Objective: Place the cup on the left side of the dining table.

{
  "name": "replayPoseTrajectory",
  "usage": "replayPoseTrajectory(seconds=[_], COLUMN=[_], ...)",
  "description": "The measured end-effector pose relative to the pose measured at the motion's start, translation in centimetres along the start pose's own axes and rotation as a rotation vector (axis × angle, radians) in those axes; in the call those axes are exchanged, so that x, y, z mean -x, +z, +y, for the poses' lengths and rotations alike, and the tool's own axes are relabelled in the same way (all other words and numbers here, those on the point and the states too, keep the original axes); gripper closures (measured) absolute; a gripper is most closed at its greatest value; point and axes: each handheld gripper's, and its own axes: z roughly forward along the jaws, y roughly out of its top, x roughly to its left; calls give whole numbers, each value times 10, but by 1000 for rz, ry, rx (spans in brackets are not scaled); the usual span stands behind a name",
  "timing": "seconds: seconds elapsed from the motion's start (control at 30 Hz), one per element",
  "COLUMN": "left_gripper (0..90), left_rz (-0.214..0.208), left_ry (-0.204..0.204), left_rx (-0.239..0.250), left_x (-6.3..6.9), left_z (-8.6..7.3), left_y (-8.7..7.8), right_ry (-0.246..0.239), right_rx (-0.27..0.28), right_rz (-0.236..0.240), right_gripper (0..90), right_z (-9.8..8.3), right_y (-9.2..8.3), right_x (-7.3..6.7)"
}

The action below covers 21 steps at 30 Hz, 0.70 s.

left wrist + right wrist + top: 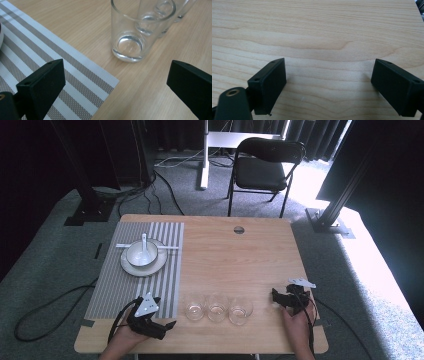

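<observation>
Three clear glasses stand in a row near the table's front edge: the left glass (194, 310) (130, 32), the middle glass (217, 309) (156, 17) and the right glass (240, 311). My left gripper (170, 324) (115, 85) rests at the front left, open, its jaws wide apart and aimed at the left glass with nothing between them. My right gripper (276, 296) (328, 85) lies at the front right, open over bare wood. On a striped placemat (135, 270) (50, 65) sits a white plate (145, 265) holding a bowl (141, 254) with a spoon (144, 242).
A wooden table (235, 260) carries everything; a round cable hole (239, 230) is near its far edge. A black folding chair (262, 167) stands behind the table. Cables trail over the grey carpet on the left.
</observation>
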Motion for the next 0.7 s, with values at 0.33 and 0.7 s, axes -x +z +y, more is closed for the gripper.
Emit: replayPoseTrajectory(seconds=[0.33, 0.7], left_gripper=[24, 23], left_rz=[-22, -53], left_ry=[25, 50], left_rx=[-3, 8], left_x=[3, 6], left_z=[14, 30], left_y=[9, 19], right_ry=[0, 0], right_rx=[0, 0], right_rz=[0, 0], right_gripper=[122, 122], right_z=[0, 0], right_y=[0, 0], right_x=[0, 0])
